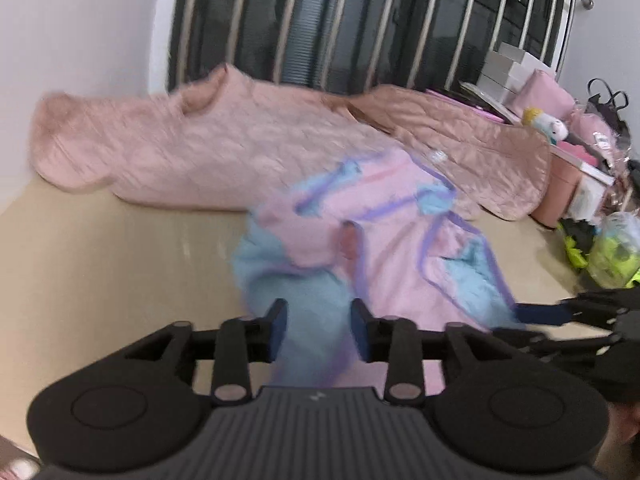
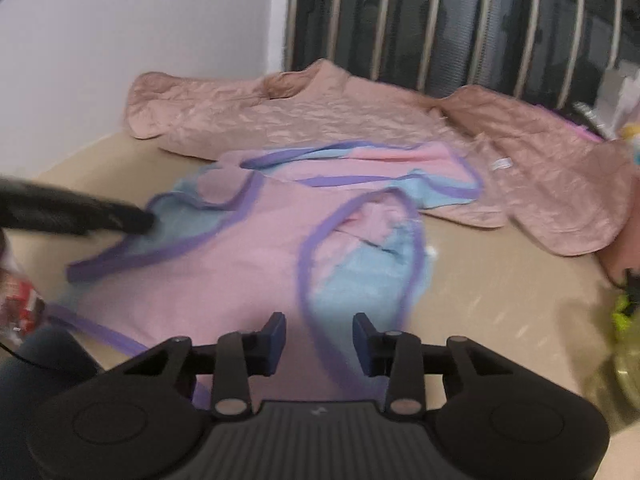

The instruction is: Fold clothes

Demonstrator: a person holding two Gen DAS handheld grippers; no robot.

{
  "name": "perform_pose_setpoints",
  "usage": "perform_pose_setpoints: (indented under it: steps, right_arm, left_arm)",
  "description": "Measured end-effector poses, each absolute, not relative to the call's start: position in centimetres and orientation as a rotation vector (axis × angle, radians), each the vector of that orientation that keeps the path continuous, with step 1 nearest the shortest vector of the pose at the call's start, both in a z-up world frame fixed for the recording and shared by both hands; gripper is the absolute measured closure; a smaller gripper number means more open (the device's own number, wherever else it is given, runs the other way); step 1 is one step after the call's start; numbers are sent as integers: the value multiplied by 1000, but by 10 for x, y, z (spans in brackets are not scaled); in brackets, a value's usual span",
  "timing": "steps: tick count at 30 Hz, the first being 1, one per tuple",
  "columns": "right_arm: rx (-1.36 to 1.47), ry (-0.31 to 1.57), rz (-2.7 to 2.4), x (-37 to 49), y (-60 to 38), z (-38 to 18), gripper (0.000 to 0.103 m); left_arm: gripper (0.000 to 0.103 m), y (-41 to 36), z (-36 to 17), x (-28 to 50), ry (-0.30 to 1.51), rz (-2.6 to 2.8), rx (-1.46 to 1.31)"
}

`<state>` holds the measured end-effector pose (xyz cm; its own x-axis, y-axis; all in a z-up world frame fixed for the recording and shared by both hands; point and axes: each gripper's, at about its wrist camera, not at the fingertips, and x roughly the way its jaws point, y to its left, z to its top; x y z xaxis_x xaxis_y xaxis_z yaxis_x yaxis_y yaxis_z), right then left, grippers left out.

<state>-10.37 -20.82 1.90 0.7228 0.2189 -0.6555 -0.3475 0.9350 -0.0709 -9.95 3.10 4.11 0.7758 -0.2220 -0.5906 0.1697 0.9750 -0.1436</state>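
Note:
A pink and light-blue garment with purple trim (image 1: 384, 232) lies crumpled on the tan surface; it also shows in the right wrist view (image 2: 240, 248). My left gripper (image 1: 319, 330) is open, with blue fabric between its jaws and not pinched. My right gripper (image 2: 319, 340) is open over the garment's near edge, where a purple-trimmed blue part lies. The right gripper shows in the left wrist view at the right (image 1: 560, 314), beside the garment's blue corner. The left gripper shows in the right wrist view at the left (image 2: 80, 212), at the garment's blue corner.
A quilted dusty-pink garment (image 1: 208, 148) lies spread behind, against a dark window with metal bars (image 1: 360, 20). White boxes, pink bags and a plush toy (image 1: 548, 122) crowd the right. A neon-yellow bag (image 1: 612, 254) lies at the right edge.

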Motion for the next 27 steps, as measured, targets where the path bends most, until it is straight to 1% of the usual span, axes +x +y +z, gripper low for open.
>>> perform_pose_setpoints:
  steps: [2, 3, 4, 6, 7, 8, 9, 10, 12, 15, 17, 18, 19, 20, 22, 23, 25, 27]
  right_arm:
    - [-181, 702, 290, -105, -217, 19, 67]
    - [-170, 717, 293, -103, -220, 19, 69]
    - [-158, 732, 296, -102, -223, 18, 69]
    - [-146, 731, 280, -102, -228, 21, 69]
    - [-137, 705, 264, -104, -230, 27, 68]
    - [-117, 679, 251, -105, -235, 32, 63]
    - [-92, 667, 243, -103, -240, 36, 59]
    - [-70, 657, 236, -101, -244, 40, 59]
    - [-45, 648, 238, -95, -249, 45, 59]
    - [-44, 647, 242, -89, -244, 44, 57]
    - [-77, 660, 260, -88, -234, 37, 57]
    - [-84, 668, 272, -87, -228, 33, 57]
    - [-80, 680, 288, -88, -224, 28, 57]
    - [-77, 691, 305, -88, -220, 24, 57]
    - [-83, 720, 340, -88, -213, 14, 57]
    - [-101, 724, 342, -90, -209, 9, 56]
    - [-121, 707, 350, -92, -208, 6, 55]
    - [-111, 704, 361, -92, -211, 5, 55]
  left_arm:
    - [63, 40, 44, -99, 655, -173, -91]
    - [63, 45, 46, -98, 654, -158, -103]
    - [63, 48, 50, -95, 646, -152, -108]
    - [60, 54, 64, -86, 617, -157, -106]
    - [53, 55, 71, -76, 609, -171, -104]
    - [41, 53, 78, -63, 610, -185, -102]
    - [36, 50, 84, -50, 611, -201, -97]
    - [33, 42, 88, -36, 616, -229, -77]
    - [29, 18, 92, -1, 657, -327, -14]
    - [29, -19, 84, 45, 726, -411, 78]
    - [29, -44, 75, 72, 722, -355, 201]
    - [31, -49, 71, 83, 729, -317, 223]
    - [44, -55, 66, 95, 736, -280, 244]
    - [65, -59, 61, 106, 749, -250, 256]
    - [89, -58, 50, 125, 834, -253, 194]
    - [89, -57, 44, 133, 872, -256, 166]
    - [89, -57, 39, 138, 891, -269, 155]
    - [85, -54, 40, 139, 892, -299, 129]
